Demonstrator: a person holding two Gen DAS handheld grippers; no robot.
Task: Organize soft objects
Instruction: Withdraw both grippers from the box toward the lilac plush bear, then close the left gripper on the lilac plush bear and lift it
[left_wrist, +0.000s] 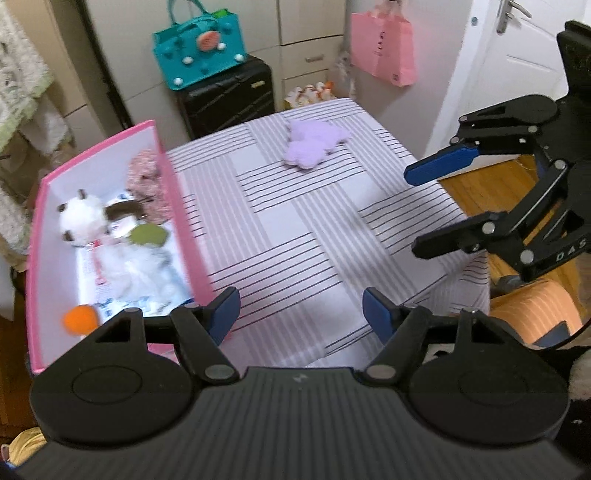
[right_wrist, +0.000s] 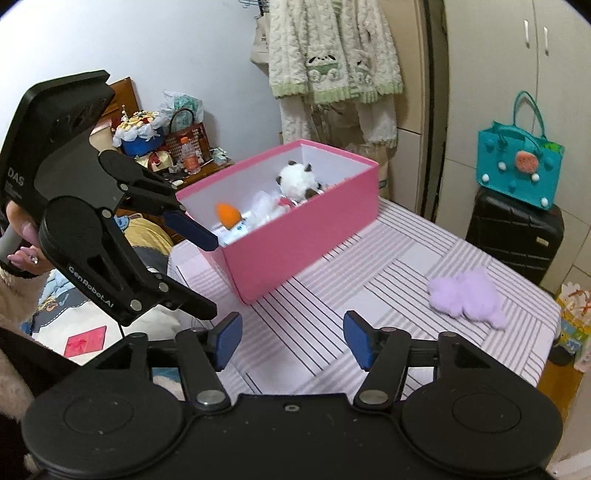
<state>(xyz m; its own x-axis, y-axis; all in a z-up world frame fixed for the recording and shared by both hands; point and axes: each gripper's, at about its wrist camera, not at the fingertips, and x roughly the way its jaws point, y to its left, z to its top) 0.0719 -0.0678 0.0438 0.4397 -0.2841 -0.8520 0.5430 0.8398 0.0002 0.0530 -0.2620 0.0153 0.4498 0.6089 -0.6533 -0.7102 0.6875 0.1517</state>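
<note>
A pink box (left_wrist: 184, 206) (right_wrist: 295, 236) stands at the left side of the striped table (left_wrist: 295, 229) (right_wrist: 369, 280). It holds several soft toys: a white plush (left_wrist: 79, 218) (right_wrist: 297, 181), an orange one (left_wrist: 81, 319) (right_wrist: 229, 214), a pink-brown one (left_wrist: 144, 173) and a green piece (left_wrist: 147, 236). A purple plush (left_wrist: 314, 144) (right_wrist: 465, 293) lies alone at the table's far side. My left gripper (left_wrist: 301, 314) is open and empty above the near table edge beside the box; it also shows in the right wrist view (right_wrist: 199, 266). My right gripper (right_wrist: 291, 339) is open and empty; it also shows in the left wrist view (left_wrist: 424, 210).
A black suitcase (left_wrist: 225, 99) (right_wrist: 517, 240) with a teal bag (left_wrist: 201, 51) (right_wrist: 517, 166) on it stands behind the table. A pink bag (left_wrist: 382, 48) hangs by a white door (left_wrist: 517, 66). Clothes (right_wrist: 332, 66) hang on the wall. A cluttered bedside area (right_wrist: 162, 147) lies left.
</note>
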